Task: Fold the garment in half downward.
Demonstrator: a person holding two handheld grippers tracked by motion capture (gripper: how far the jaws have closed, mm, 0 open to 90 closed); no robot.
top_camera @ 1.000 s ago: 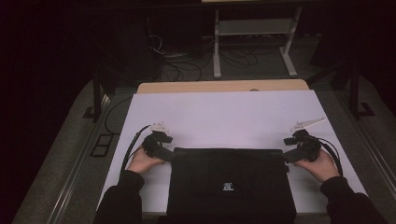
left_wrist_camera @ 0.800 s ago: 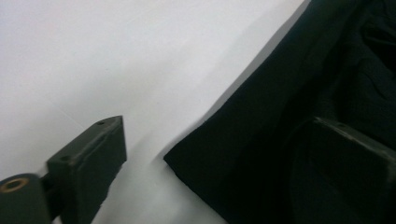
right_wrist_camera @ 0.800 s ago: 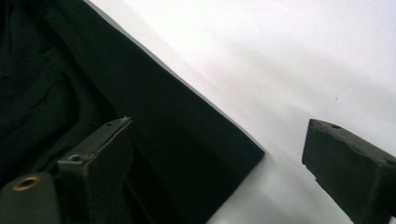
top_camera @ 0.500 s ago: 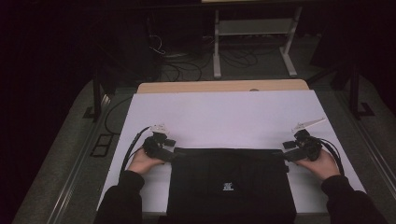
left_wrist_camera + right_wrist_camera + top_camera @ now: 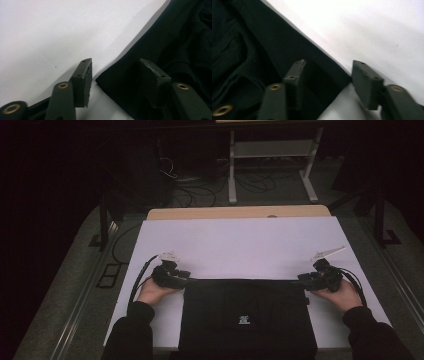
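At near edge, we set left gripper (image 5: 184, 274) and right gripper (image 5: 303, 279) on cloth's (image 5: 247, 317) far corners; jaws have just been closing, half-spread astride the corners, not yet pinching, ready to lift evenly.

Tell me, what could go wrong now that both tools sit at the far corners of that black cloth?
1. In each gripper view the jaws have been closing around a corner of the folded black fabric garment but still stand apart from it, so a tool may catch only the top layer.
2. The left tool has one jaw off the cloth, over the white table cover; it may pinch that instead.
3. The right tool could grip unevenly, pulling the fold askew.
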